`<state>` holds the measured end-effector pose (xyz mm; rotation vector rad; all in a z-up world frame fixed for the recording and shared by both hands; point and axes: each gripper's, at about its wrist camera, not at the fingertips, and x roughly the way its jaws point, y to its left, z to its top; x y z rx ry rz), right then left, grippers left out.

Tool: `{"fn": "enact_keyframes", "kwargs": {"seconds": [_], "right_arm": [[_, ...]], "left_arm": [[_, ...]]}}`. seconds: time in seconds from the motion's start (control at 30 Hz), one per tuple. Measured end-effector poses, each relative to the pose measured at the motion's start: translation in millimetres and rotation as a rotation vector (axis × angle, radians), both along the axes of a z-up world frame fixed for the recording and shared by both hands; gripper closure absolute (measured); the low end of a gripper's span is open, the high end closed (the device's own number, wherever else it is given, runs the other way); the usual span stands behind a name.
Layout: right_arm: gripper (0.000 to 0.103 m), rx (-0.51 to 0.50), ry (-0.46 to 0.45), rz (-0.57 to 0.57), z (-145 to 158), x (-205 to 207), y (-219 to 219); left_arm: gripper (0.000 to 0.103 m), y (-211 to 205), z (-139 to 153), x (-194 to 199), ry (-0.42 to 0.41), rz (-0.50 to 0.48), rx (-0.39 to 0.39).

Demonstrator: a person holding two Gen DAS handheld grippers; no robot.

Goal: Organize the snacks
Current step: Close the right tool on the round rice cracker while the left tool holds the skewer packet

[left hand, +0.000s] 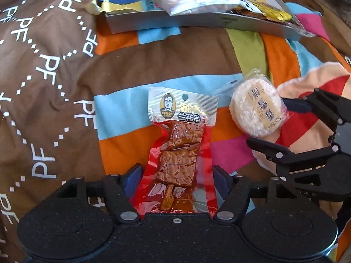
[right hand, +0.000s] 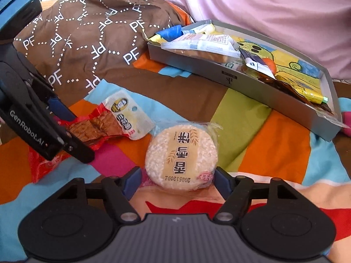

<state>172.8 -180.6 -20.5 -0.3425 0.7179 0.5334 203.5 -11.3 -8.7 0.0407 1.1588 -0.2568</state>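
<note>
Behind left gripper [left hand: 176, 175], red packet's [left hand: 182, 149] bottom hidden.

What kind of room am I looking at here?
Probably a bedroom, on a bed: a soft, rumpled patchwork quilt of coloured blocks, a brown "PF"-lettered fabric heaped on it, and a grey snack tray resting on the bedding.

Patchwork bedspread [right hand: 274, 144] fills lower frame: orange, sky blue, lime, pink, brown blocks, red-and-cream patch at bottom right. Brown cloth [right hand: 87, 37] with white dotted "PF" print bunched upper left, rumpled. Pale pink fabric [right hand: 263, 4] across upper right. Bright daylight from above, soft shadows. No wall, floor visible.
</note>
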Motion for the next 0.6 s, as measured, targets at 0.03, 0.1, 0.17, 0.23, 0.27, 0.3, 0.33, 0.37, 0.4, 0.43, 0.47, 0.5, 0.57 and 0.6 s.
{"fn": "enact_keyframes", "kwargs": {"seconds": [0.03,0.1,0.17,0.23,0.27,0.3,0.33,0.37,0.4,0.43,0.47,0.5,0.57,0.6], "right_arm": [[0.023,0.001,-0.004,0.004,-1.1,0.5,1.1],[0.018,0.001,-0.019,0.016,-5.2,1.4,3.8],[0.017,-0.013,-0.043,0.024,-10.5,2.0,7.1],[0.016,-0.013,-0.069,0.029,-14.2,2.9,9.1],[0.016,-0.006,-0.073,0.030,-15.2,4.0,9.1],[0.016,0.004,-0.072,0.027,-15.9,5.8,8.8],[0.017,0.014,-0.071,0.024,-16.4,7.5,7.9],[0.019,0.022,-0.069,0.021,-16.8,8.5,7.0],[0.027,0.028,-0.073,0.015,-16.8,8.6,6.0],[0.027,0.029,-0.079,0.008,-16.3,8.6,5.1],[0.027,0.029,-0.083,0.006,-15.7,8.3,4.8],[0.027,0.027,-0.086,0.006,-15.5,8.0,4.9],[0.027,0.018,-0.092,0.004,-16.1,6.6,5.7],[0.027,0.013,-0.096,0.005,-16.0,5.9,6.0]], "left_arm": [[0.031,-1.8,-1.0,1.6,0.000,-0.005,0.002],[0.029,-2.0,-1.0,2.0,0.001,-0.012,0.004],[0.029,-2.7,-1.4,1.4,-0.003,-0.026,0.011],[0.028,-3.4,-1.8,0.6,-0.008,-0.040,0.021],[0.028,-3.6,-1.9,0.4,-0.010,-0.046,0.025],[0.028,-3.9,-2.0,0.5,-0.010,-0.051,0.029],[0.028,-4.5,-2.2,0.6,-0.011,-0.054,0.033],[0.028,-5.0,-2.9,1.6,-0.011,-0.055,0.034],[0.028,-4.7,-2.8,1.6,-0.011,-0.056,0.034],[0.029,-4.5,-2.5,1.4,-0.013,-0.056,0.035],[0.031,-4.6,-2.2,1.0,-0.017,-0.058,0.040],[0.031,-5.0,-2.2,0.7,-0.020,-0.061,0.043],[0.032,-4.9,-1.8,-0.1,-0.027,-0.065,0.045],[0.032,-5.1,-1.2,-0.4,-0.032,-0.066,0.047]]}}
